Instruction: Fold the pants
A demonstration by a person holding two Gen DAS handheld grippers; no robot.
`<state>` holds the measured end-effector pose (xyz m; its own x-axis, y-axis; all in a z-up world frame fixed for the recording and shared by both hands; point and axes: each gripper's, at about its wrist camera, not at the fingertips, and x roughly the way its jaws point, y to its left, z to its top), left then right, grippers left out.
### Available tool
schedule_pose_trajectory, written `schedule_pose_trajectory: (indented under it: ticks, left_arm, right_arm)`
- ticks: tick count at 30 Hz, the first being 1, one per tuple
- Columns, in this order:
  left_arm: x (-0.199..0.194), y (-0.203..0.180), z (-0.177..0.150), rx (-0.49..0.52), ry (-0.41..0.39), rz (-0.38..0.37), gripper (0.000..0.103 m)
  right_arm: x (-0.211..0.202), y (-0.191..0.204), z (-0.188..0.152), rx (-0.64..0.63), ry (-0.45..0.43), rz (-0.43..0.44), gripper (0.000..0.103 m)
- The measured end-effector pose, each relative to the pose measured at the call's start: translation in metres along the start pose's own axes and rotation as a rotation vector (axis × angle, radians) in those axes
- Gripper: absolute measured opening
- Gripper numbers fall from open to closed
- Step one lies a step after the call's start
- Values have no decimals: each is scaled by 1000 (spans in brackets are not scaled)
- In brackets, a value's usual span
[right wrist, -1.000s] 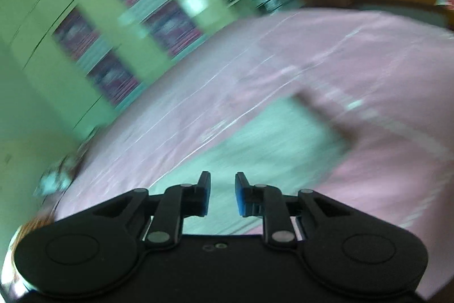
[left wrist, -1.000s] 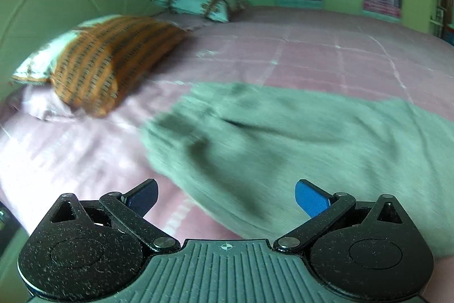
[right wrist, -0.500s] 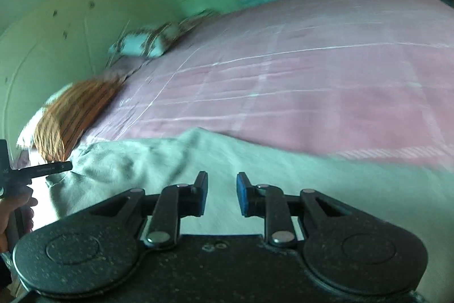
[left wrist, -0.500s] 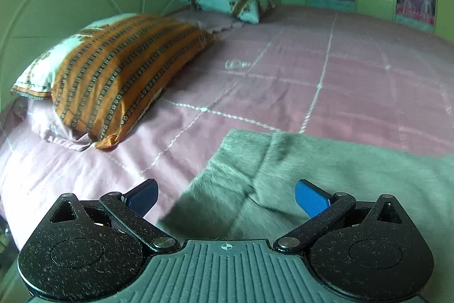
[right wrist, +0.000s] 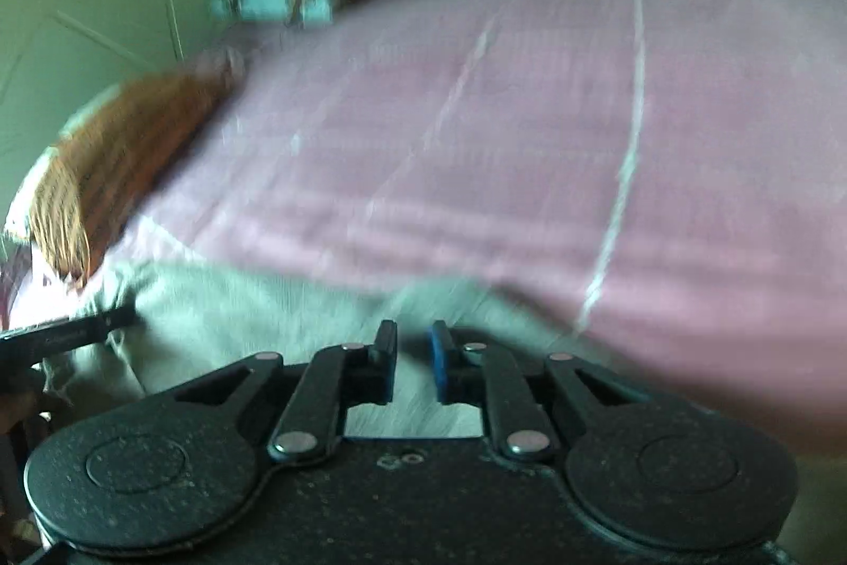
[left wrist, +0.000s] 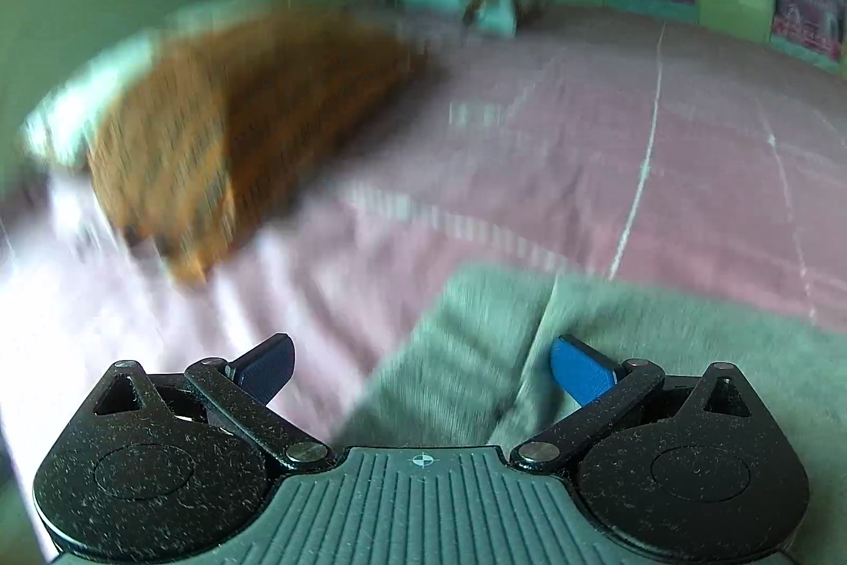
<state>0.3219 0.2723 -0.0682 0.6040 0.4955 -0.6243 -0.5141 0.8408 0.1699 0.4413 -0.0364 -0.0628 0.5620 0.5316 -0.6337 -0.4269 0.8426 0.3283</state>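
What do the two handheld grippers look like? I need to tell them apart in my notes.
Both share a build: speckled black round housings with black linkage arms, silver pivot pins and blue finger pads. The left gripper has a ribbed grey centre plate with a small crosshair mark. The right gripper has a plain, scuffed black centre.
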Motion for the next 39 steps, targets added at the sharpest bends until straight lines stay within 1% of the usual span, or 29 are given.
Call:
schedule_pose_trajectory:
  ticks: [1, 2, 4, 6, 7, 8, 9, 11, 12, 14, 16, 17, 18, 19, 20, 21, 22, 23, 24, 25, 28, 30, 31, 32, 33, 35, 37, 38, 39]
  left_arm:
    - [-5, -7, 6, 20, -28, -9, 103]
    - [-5, -14, 12, 34, -33, -31, 103]
    - [4, -33, 15, 87, -10, -80, 103]
    - [32, -48, 6, 190, 75, -33, 103]
    - [40, -41, 1, 151, 105, -65, 103]
    - [38, -31, 2, 84, 109, -87, 103]
    - [30, -26, 3, 58, 91, -89, 103]
    - [3, -26, 1, 71, 19, -70, 103]
    - [-7, -27, -1, 74, -4, -94, 103]
    - [-24, -36, -9, 97, -25, -148, 103]
    - [-34, -50, -23, 158, -46, -173, 103]
    - [-29, -58, -32, 207, -26, -143, 103]
    - [-22, -63, -40, 232, 5, -116, 103]
    - [-19, -60, -47, 217, 11, -117, 103]
    - [-22, -57, -47, 200, 9, -113, 103]
    - [-29, -54, -44, 189, 17, -109, 103]
    - [-41, -51, -40, 169, 6, -124, 103]
    - [-63, -48, -39, 150, -46, -150, 103]
    - [-79, -49, -40, 150, -94, -165, 103]
    - [-92, -54, -44, 168, -114, -180, 103]
    - [-104, -63, -67, 171, -71, -274, 103]
    - [-96, -67, -91, 231, -2, -249, 103]
    - [-90, -63, -102, 242, 14, -227, 103]
    - [-89, -50, -110, 205, -4, -242, 103]
    - [-86, -40, -110, 167, 3, -238, 103]
    - [-90, -34, -102, 164, 31, -202, 103]
    - [-106, -36, -94, 165, 5, -182, 103]
    - [-113, -37, -91, 157, -15, -183, 103]
    - [-118, -37, -90, 141, -19, -190, 103]
  right_arm:
    - [-4, -5, 1, 18, -8, 6, 12]
    - [-4, -10, 0, 42, 2, 17, 12]
    - [2, -11, -3, 53, 35, 14, 12]
    - [18, -13, -10, 63, 114, -36, 11]
    - [16, -16, -13, 79, 118, -42, 7]
    - [3, -21, -14, 104, 85, -37, 7]
    - [-19, -27, -16, 110, 34, -30, 13]
    - [-62, -37, -25, 77, -57, -61, 13]
    - [-84, -47, -34, 69, -77, -96, 15]
    - [-116, -67, -53, 77, -77, -143, 15]
    - [-139, -89, -73, 112, -68, -182, 15]
    - [-143, -100, -82, 127, -52, -205, 15]
    - [-135, -109, -87, 151, -15, -237, 11]
    - [-132, -121, -92, 175, 15, -236, 6]
    - [-142, -129, -94, 212, 6, -224, 0]
    - [-155, -131, -94, 237, -24, -236, 8]
    - [-173, -132, -95, 250, -76, -249, 15]
    - [-193, -133, -98, 254, -122, -253, 17]
    - [-206, -133, -100, 253, -135, -248, 17]
    - [-218, -132, -104, 247, -142, -231, 17]
    - [-226, -116, -125, 202, -108, -170, 17]
    - [-208, -97, -139, 172, -57, -111, 16]
    - [-203, -92, -146, 151, -4, -116, 14]
    - [-194, -87, -158, 118, 68, -147, 14]
    - [-196, -82, -165, 91, 65, -158, 13]
    - [-207, -79, -174, 92, 55, -157, 13]
    - [-217, -77, -169, 102, 46, -168, 13]
    - [-221, -76, -168, 109, 20, -164, 16]
    - [-227, -75, -164, 127, -18, -151, 16]
